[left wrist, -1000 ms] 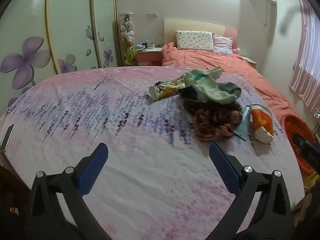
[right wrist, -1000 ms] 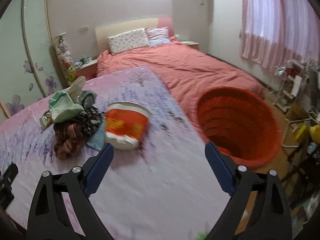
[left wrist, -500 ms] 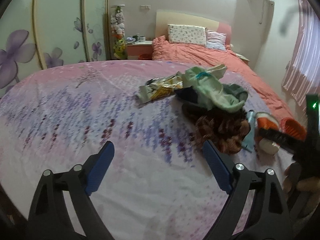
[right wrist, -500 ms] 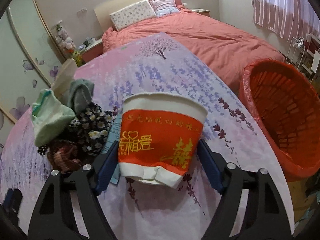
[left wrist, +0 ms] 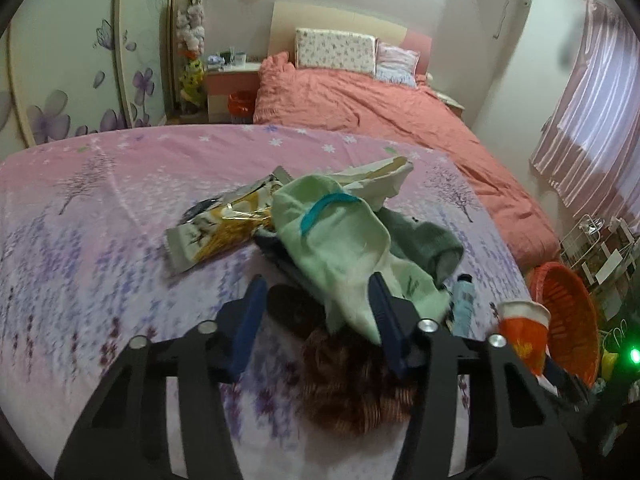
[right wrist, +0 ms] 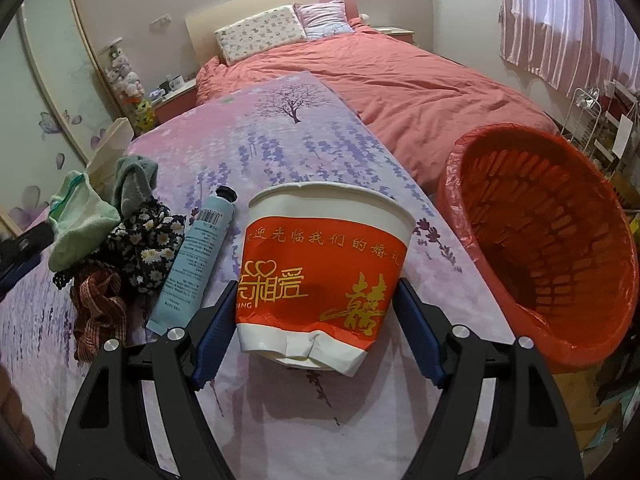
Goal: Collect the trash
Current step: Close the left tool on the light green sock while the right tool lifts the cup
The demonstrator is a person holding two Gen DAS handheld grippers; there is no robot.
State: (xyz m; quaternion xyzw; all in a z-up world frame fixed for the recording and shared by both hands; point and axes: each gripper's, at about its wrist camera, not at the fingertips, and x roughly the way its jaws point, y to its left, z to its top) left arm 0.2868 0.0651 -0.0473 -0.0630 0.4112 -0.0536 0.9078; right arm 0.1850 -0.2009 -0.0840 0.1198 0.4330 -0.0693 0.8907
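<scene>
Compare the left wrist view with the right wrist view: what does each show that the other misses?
Only the left wrist view shows the foil wrapper beside the clothes pile, and the left gripper open over that pile.

Only the right wrist view shows the basket's red-lined inside, the tube's barcode, and the right gripper with a finger on each side of the paper cup.

Both show the cup, tube, basket, green cloth and purple sheet.

A heap of socks [left wrist: 352, 240] lies on the lavender-print sheet [left wrist: 100, 240], pillows [left wrist: 335, 53] beyond.
</scene>
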